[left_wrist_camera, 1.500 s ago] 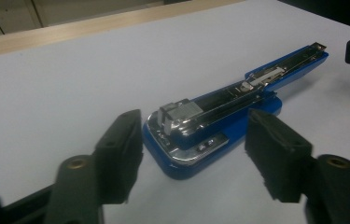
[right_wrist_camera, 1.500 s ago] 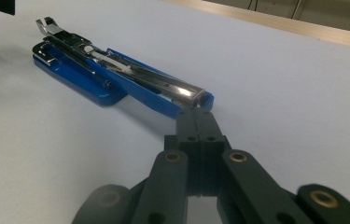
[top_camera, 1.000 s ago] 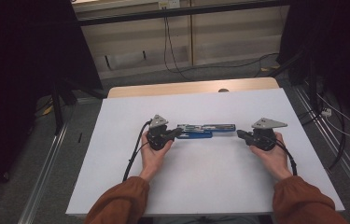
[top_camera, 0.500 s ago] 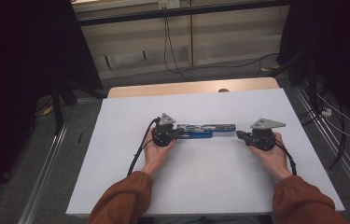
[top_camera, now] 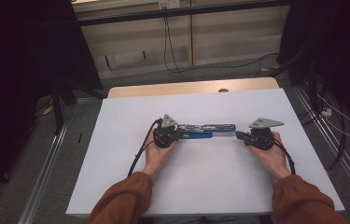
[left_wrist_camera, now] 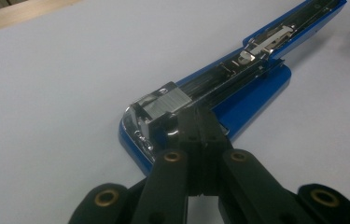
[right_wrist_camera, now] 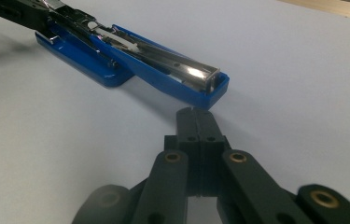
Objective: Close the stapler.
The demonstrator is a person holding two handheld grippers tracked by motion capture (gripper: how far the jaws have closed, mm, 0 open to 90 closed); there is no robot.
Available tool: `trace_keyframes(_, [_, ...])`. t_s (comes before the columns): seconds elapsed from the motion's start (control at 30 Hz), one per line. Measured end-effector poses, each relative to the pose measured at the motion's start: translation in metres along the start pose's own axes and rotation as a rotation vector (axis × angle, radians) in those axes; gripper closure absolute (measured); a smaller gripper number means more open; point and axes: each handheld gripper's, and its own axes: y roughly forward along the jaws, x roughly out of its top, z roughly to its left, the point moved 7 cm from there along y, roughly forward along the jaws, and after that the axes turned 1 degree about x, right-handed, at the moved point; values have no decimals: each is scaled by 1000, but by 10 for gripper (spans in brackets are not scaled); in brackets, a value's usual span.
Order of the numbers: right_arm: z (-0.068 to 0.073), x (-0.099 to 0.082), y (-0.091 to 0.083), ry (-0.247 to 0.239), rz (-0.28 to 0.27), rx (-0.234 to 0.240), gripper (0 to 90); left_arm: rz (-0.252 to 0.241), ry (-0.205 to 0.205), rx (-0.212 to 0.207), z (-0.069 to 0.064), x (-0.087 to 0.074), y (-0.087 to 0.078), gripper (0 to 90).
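A: Where does the blue stapler [top_camera: 205, 130] lie?

B: It lies swung open flat on the white table [top_camera: 116, 158], stretched out between the two claws. In the left gripper view, the left gripper [left_wrist_camera: 199, 122] has its tips resting on the stapler's near end, right against the block of staples [left_wrist_camera: 169, 100] at the front of the metal magazine.

A: Is that claw grasping it?

B: No. Its jaws are clenched together with nothing between them; the tips only press on the stapler.

A: And the other one?

B: The right gripper [right_wrist_camera: 196, 116] is clenched too, empty, with the stapler's blue tip just ahead of it, slightly apart.
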Motion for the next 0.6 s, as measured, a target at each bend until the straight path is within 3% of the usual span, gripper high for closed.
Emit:
trace_keyframes(0.17, [1, 2, 2, -9, 3, 4, 900, -8, 4, 6, 2, 0, 1, 900])
trace_keyframes(0.53, [3, 5, 9, -20, 63, 17, 900, -13, -19, -16, 2, 0, 1, 900])
trace_keyframes(0.6, [4, 6, 11, -26, 81, 14, 900, -6, -4, -11, 3, 0, 0, 900])
